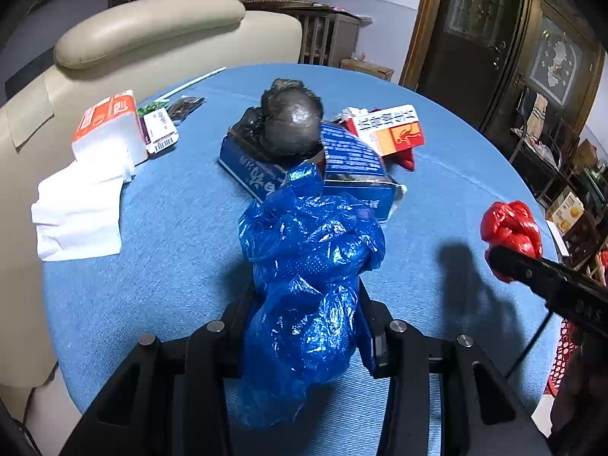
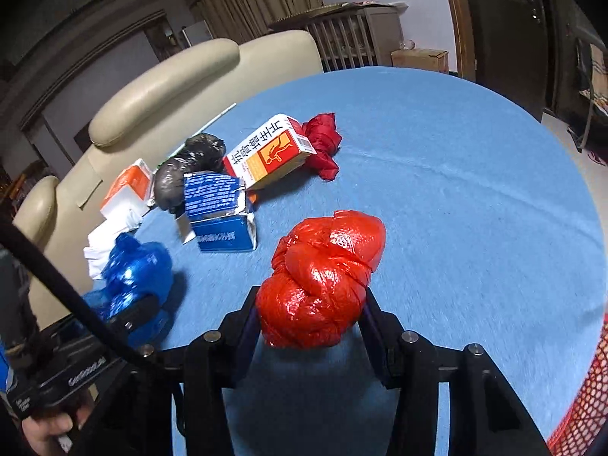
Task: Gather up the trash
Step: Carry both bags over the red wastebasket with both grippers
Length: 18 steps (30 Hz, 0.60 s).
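Note:
My left gripper (image 1: 306,304) is shut on a crumpled blue plastic bag (image 1: 307,266) and holds it above the round blue table (image 1: 171,228). My right gripper (image 2: 309,307) is shut on a knotted red plastic bag (image 2: 323,281), also held over the table. The red bag (image 1: 509,235) and right gripper show at the right of the left wrist view. The blue bag (image 2: 133,281) shows at the left of the right wrist view. On the table lie a black bag (image 1: 292,121), a torn blue box (image 1: 342,167) and a red-and-white medicine box (image 1: 391,129).
White tissues with an orange pack (image 1: 102,140) and small wrappers (image 1: 163,125) lie at the table's left. A dark red cloth (image 2: 323,144) lies behind the medicine box. A beige armchair (image 1: 152,38) stands behind the table. A red mesh basket (image 2: 585,399) is at the right edge.

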{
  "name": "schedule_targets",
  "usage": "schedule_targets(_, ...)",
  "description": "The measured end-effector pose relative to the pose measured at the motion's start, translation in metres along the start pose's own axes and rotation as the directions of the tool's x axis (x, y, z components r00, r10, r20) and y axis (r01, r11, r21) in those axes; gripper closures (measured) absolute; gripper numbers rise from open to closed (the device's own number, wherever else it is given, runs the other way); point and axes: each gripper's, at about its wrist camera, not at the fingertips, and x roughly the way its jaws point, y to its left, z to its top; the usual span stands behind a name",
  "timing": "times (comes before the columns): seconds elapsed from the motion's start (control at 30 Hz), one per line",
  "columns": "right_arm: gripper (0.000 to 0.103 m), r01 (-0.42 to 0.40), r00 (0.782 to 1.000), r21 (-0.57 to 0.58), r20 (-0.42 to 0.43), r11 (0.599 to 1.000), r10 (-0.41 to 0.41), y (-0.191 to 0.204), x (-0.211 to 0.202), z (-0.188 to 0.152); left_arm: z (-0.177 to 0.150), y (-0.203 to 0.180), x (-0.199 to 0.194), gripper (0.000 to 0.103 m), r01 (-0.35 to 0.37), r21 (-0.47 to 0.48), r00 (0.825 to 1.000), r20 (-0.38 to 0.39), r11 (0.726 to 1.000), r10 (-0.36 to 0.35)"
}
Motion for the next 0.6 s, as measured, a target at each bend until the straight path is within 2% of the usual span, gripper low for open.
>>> schedule_targets(0.6, 0.051, -0.023, 0.998, 0.057, 0.053, 0.998, 0.02, -0.011, -0.052, -0.035, -0.008, -0.033, -0.017, 0.058, 0.007, 0.071, 1.0, 0.017, 0.997, -0.008)
